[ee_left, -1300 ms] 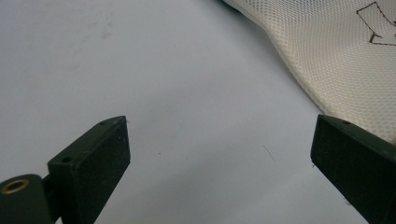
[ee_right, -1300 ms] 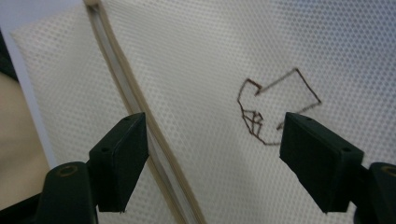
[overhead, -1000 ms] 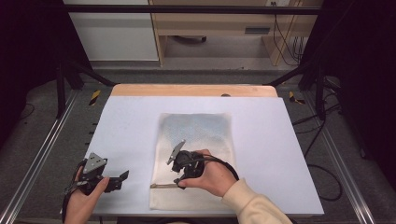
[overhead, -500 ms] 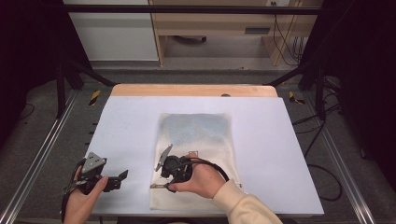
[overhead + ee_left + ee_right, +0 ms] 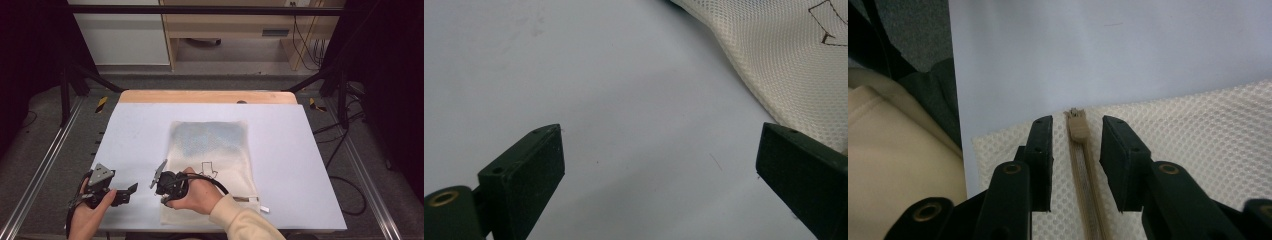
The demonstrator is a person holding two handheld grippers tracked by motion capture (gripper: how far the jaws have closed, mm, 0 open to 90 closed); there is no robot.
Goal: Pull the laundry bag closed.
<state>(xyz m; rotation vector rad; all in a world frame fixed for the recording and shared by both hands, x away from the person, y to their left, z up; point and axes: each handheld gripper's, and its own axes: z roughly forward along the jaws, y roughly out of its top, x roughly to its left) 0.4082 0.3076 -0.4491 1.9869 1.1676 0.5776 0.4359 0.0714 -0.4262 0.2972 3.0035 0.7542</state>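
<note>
A cream mesh bag (image 5: pixel 215 145) with something bluish inside lies flat on the white table (image 5: pixel 300 150). A tan zipper (image 5: pixel 247 200) runs along the bag's near edge. My right gripper (image 5: pixel 165 198) is at the bag's near left corner. In the right gripper view its jaws stand a little apart, open (image 5: pixel 1077 125), on either side of the zipper's end (image 5: pixel 1079 131), with a gap on each side. To the left of the bag, my left gripper (image 5: pixel 131 189) is wide open (image 5: pixel 659 150) over bare table, and the mesh bag's edge (image 5: pixel 794 65) lies just beyond its right jaw.
A wooden strip (image 5: pixel 207 97) borders the table's far edge. Metal rails (image 5: pixel 45 165) run along the left side. The table's near left corner and the person's clothing (image 5: pixel 893 165) are close to my right gripper. Cables (image 5: pixel 345 180) lie on the floor at the right.
My right gripper has slid left along the bag's near edge, from its middle to the near left corner. The left gripper has barely moved.
</note>
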